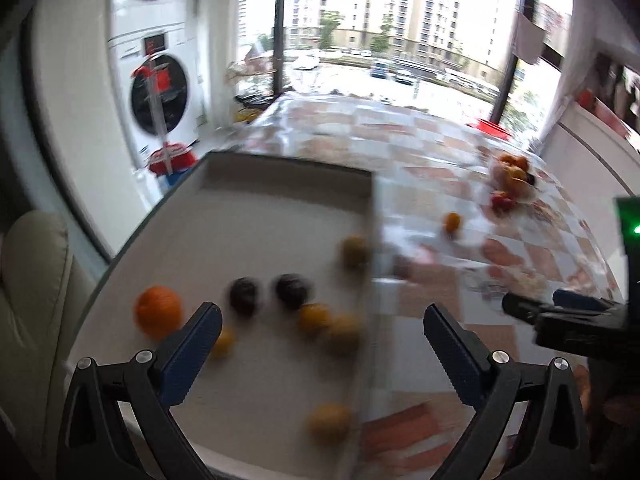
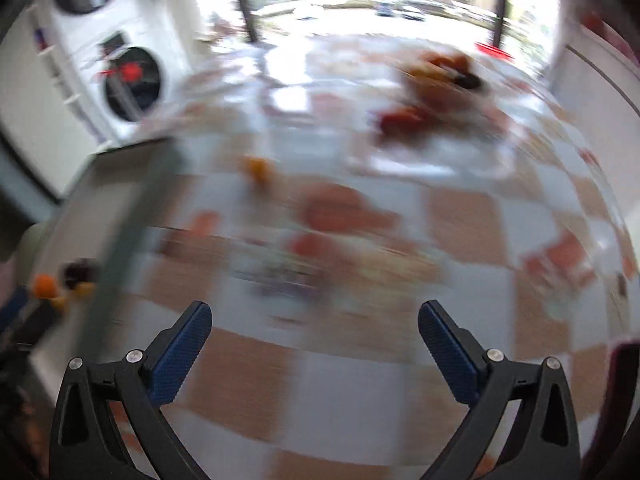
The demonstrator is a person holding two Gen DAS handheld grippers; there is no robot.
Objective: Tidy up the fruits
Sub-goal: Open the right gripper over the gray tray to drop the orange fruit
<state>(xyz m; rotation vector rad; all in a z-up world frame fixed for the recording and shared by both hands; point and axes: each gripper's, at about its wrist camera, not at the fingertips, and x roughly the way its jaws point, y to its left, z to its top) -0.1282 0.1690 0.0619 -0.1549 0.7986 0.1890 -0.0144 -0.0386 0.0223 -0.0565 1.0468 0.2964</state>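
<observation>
A shallow white tray lies on the table's left side and holds an orange, two dark plums and several small yellow-orange fruits. My left gripper is open and empty above the tray's right edge. A lone small orange fruit sits on the checkered cloth; it also shows in the right wrist view. A pile of fruits sits on a plate further right. My right gripper is open and empty above the cloth. Both views are blurred.
The table carries a glossy orange-and-white checkered cloth. Stacked washing machines stand at the left, big windows behind. A cream chair is by the tray's left. My right gripper shows at the left view's right edge.
</observation>
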